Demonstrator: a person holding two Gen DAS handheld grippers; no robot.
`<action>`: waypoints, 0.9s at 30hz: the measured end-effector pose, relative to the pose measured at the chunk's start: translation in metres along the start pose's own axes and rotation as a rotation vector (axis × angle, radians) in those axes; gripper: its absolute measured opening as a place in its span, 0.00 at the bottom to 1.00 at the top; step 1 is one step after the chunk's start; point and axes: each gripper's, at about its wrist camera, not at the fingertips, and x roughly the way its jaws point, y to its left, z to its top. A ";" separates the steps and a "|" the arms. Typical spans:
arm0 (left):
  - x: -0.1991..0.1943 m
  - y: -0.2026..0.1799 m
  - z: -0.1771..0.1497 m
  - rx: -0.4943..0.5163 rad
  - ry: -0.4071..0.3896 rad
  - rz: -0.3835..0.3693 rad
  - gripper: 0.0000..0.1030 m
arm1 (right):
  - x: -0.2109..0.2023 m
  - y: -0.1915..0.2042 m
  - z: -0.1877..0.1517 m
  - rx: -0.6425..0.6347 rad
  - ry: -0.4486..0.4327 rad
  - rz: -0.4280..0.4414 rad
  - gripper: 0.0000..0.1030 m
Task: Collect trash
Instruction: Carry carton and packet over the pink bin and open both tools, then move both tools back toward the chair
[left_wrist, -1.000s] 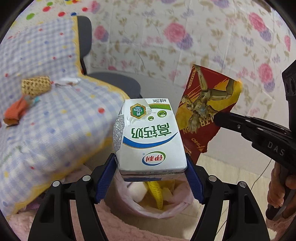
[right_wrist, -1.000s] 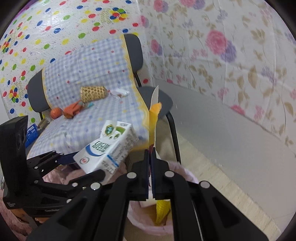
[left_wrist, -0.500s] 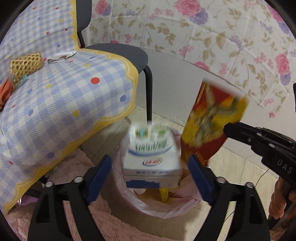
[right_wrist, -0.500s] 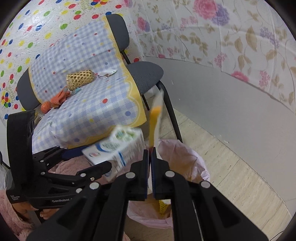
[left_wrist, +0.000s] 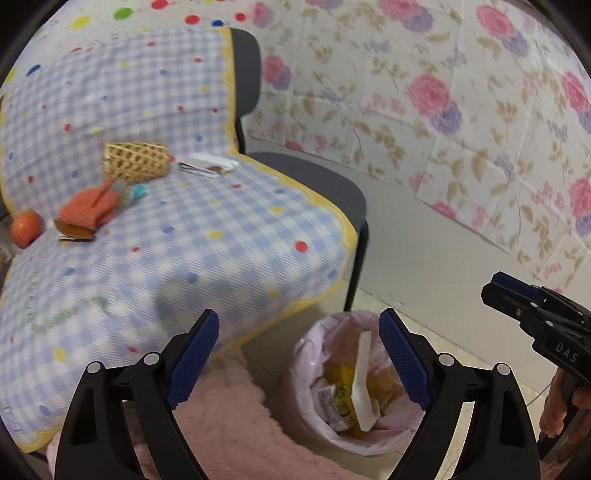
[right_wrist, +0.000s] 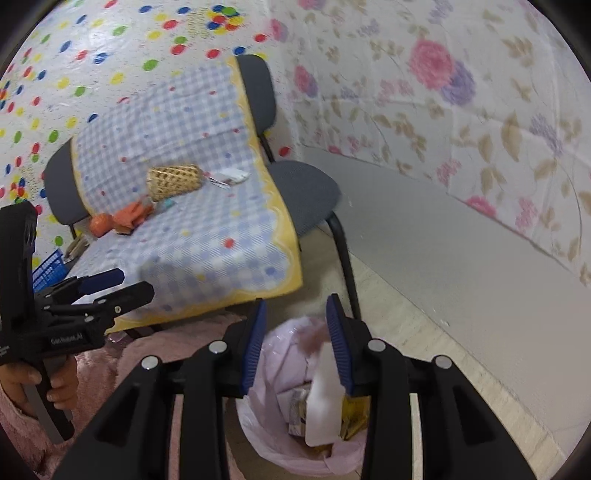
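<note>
Floral wallpaper (left_wrist: 461, 122) behind; two chairs (right_wrist: 303, 192) draped in a checked cloth (left_wrist: 177, 251).

My left gripper (left_wrist: 299, 363) gapes wide with nothing between the jaws. My right gripper (right_wrist: 295, 345) is opening; the white-backed wrapper (right_wrist: 325, 402) sits below its pads, dropping into the pink-lined bin (left_wrist: 306, 398).

Risk: the wrapper could catch the liner rim and tip out, being light.

Count on cloth: one woven basket (left_wrist: 135, 162), one orange (left_wrist: 26, 229), one orange knit piece (left_wrist: 88, 208), one small wrapper (left_wrist: 207, 166).

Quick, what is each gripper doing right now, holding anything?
Left gripper: open, holding nothing.
Right gripper: jaws opening, nothing gripped; the snack wrapper is in the trash bin.
</note>
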 end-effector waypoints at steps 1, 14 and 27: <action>-0.004 0.004 0.001 -0.003 -0.008 0.006 0.85 | 0.003 0.005 0.004 -0.008 -0.004 0.015 0.33; -0.013 0.016 0.044 -0.067 -0.107 0.008 0.85 | 0.016 0.040 0.065 -0.125 -0.030 0.050 0.33; -0.051 0.077 0.012 -0.041 -0.082 0.075 0.85 | 0.023 0.080 0.038 -0.049 -0.006 0.033 0.33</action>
